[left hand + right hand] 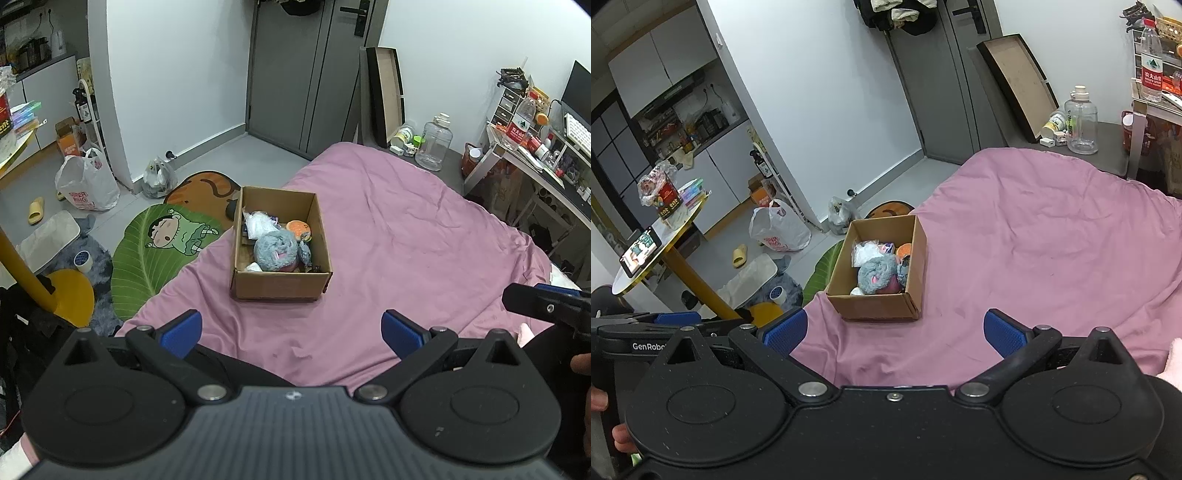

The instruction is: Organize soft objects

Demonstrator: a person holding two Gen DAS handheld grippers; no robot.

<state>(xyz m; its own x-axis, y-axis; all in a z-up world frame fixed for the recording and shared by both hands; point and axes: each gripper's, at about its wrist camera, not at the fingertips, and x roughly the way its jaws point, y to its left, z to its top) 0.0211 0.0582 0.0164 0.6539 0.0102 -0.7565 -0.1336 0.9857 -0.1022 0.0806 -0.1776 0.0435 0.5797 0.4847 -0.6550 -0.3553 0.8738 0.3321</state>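
Note:
A brown cardboard box [280, 286] stands on the pink bedsheet [406, 240]. It holds a grey fluffy plush [275, 249], an orange soft toy [298, 229] and a white crumpled item [258, 223]. My left gripper [291, 330] is open and empty, held above the sheet in front of the box. In the right wrist view the box [882, 306] with the grey plush [877, 275] lies ahead and slightly left of my right gripper [895, 332], which is open and empty. The right gripper's finger shows at the left view's right edge [543, 301].
Beside the bed lie a green leaf rug [159, 247], a white plastic bag [86, 182] and a yellow-legged round table [661, 236]. A clear water jug [434, 142] and a cluttered desk [535, 155] stand at the right. A grey door [303, 74] is behind.

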